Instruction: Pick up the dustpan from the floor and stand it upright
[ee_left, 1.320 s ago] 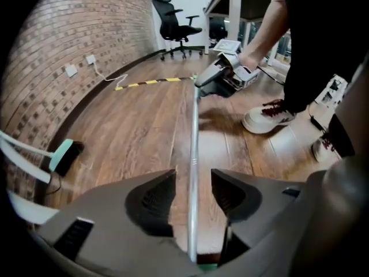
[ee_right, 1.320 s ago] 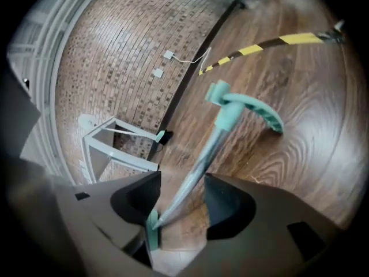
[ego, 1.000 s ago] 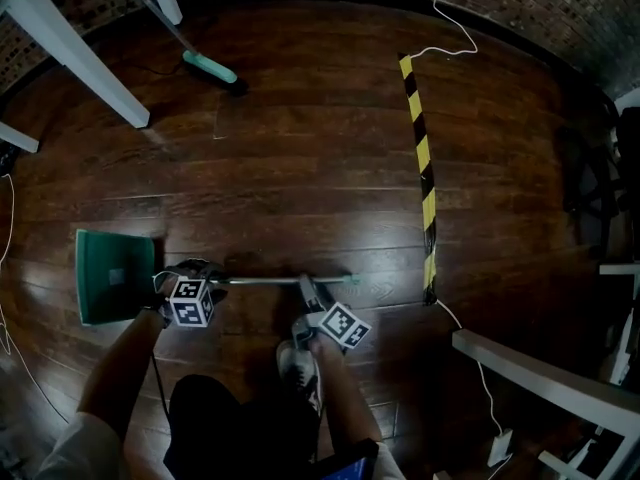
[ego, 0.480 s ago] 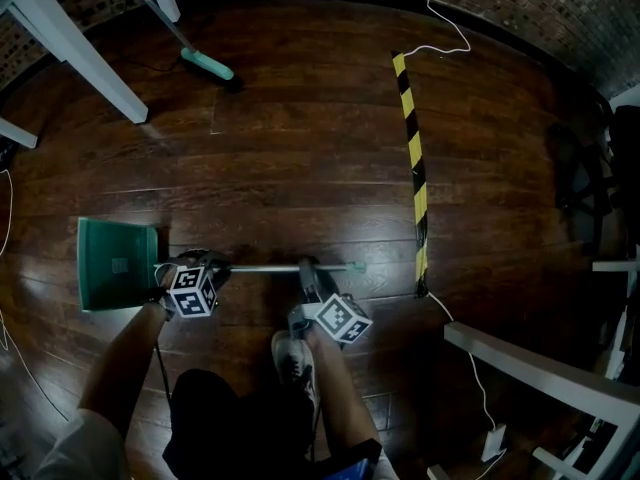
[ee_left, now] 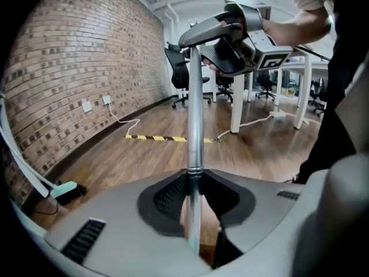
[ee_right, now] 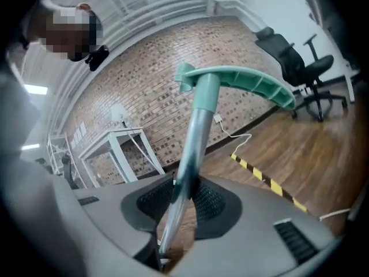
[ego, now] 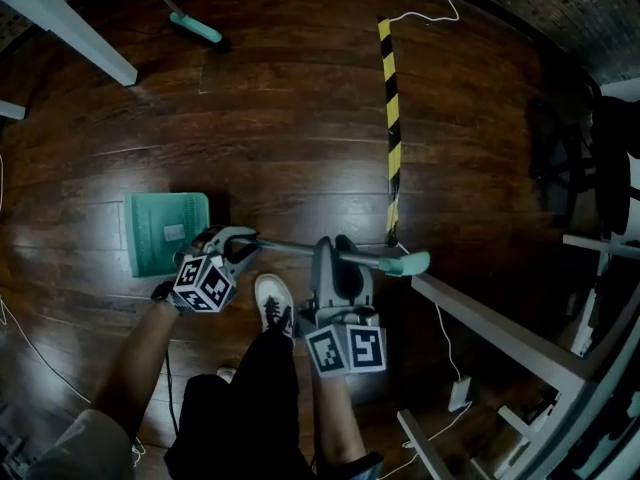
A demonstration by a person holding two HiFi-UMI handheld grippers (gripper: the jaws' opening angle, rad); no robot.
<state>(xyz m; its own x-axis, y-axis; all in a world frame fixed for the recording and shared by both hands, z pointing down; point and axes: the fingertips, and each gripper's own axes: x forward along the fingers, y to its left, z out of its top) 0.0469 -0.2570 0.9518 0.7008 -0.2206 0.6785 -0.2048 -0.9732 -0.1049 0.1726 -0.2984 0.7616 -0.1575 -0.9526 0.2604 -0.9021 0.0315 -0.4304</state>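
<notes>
And up it was brought! A second before, the dustpan (ego: 165,233) had been lying flat on the floor, its handle (ego: 300,250) pointed at the near end of the striped tape (ego: 391,118). Now it was seen lifted: the pan had been swung closer to the tape, though well to the left of it, and the green grip (ego: 410,263) was held right beside the tape's near end.

Both sets of jaws, wide a second before, had just been closing. The left gripper (ee_left: 192,203) was clamped on the metal handle at the pan end, farther from the tape. The right gripper (ee_right: 181,203) was clamped on the same handle just below the green grip, its pads narrowed onto the tube.

The pick-up could be judged done. The handle was still slanted, so the standing upright was not yet finished.

The count was taken: one dustpan, two grippers, both on it, one strip of tape, and one broom (ego: 195,28) left on the floor, well beyond the tape's far end and to the left.
</notes>
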